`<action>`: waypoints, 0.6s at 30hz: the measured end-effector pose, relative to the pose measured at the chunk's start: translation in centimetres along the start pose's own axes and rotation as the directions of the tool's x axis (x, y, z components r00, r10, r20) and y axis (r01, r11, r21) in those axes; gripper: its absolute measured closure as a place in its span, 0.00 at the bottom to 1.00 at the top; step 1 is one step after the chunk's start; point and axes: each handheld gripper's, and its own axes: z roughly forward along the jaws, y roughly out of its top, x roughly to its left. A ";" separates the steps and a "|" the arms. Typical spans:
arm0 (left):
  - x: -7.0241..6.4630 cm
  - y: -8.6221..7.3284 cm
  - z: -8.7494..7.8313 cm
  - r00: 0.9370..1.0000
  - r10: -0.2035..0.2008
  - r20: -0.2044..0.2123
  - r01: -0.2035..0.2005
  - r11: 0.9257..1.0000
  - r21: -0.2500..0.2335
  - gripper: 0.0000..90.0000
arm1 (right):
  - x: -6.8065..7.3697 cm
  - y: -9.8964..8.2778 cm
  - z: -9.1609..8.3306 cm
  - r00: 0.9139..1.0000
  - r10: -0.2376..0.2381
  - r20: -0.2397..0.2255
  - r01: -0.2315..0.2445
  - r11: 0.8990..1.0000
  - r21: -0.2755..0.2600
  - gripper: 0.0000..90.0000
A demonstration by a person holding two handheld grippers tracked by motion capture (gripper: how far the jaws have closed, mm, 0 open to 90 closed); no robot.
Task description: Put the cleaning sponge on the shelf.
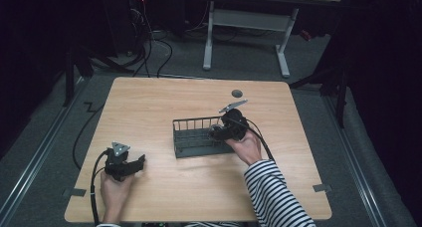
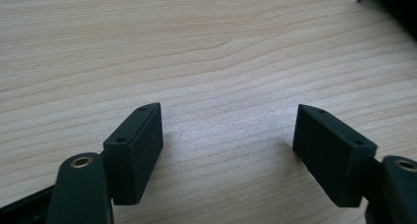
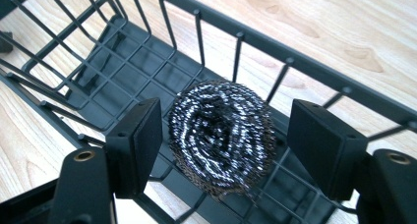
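Note:
A black wire basket (image 1: 193,121) stands near the middle of the wooden table (image 1: 164,97). A round steel-wool scourer (image 3: 221,135) lies on the basket's floor (image 3: 128,62) at one end. My right gripper (image 1: 218,133) reaches into that end from the right. In the right gripper view its jaws (image 3: 226,128) stand apart on either side of the scourer, with a gap showing at the right pad (image 3: 322,145). My left gripper (image 1: 135,163) rests low at the table's front left. It is open over bare wood (image 2: 228,130), with nothing between its pads.
A small dark round mark (image 1: 237,93) sits on the table behind the basket. Beyond the far edge stand a white desk frame (image 1: 246,20) and loose cables (image 1: 149,43) on the floor. A striped sleeve (image 1: 273,192) comes in at the front right.

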 end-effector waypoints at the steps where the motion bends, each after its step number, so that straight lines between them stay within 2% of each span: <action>1: 0.0 0.0 0.0 1.000 0.000 0.000 0.000 1.000 0.000 0.31 | -0.1 -0.1 -0.2 1.000 -0.002 -0.005 0.002 1.000 -0.012 0.33; 5: 0.1 0.0 0.0 1.000 -0.008 0.009 0.008 1.000 -0.002 0.31 | -0.3 -0.2 -0.8 1.000 0.003 -0.010 -0.004 1.000 -0.031 0.33; 6: 0.4 0.0 -0.1 0.999 -0.031 0.025 0.031 0.999 -0.009 0.31 | -0.5 -0.2 -1.4 1.000 0.002 -0.010 -0.002 0.999 -0.047 0.33; 10: 0.1 0.0 0.0 1.000 -0.009 0.003 0.009 1.000 -0.003 0.31 | -0.8 -0.4 -2.5 1.000 0.015 -0.007 -0.016 0.998 -0.067 0.34; 18: 0.1 0.0 0.0 1.000 -0.010 0.005 0.010 1.000 -0.002 0.31 | -1.7 -1.1 -4.6 0.999 0.028 0.020 -0.026 0.993 -0.117 0.36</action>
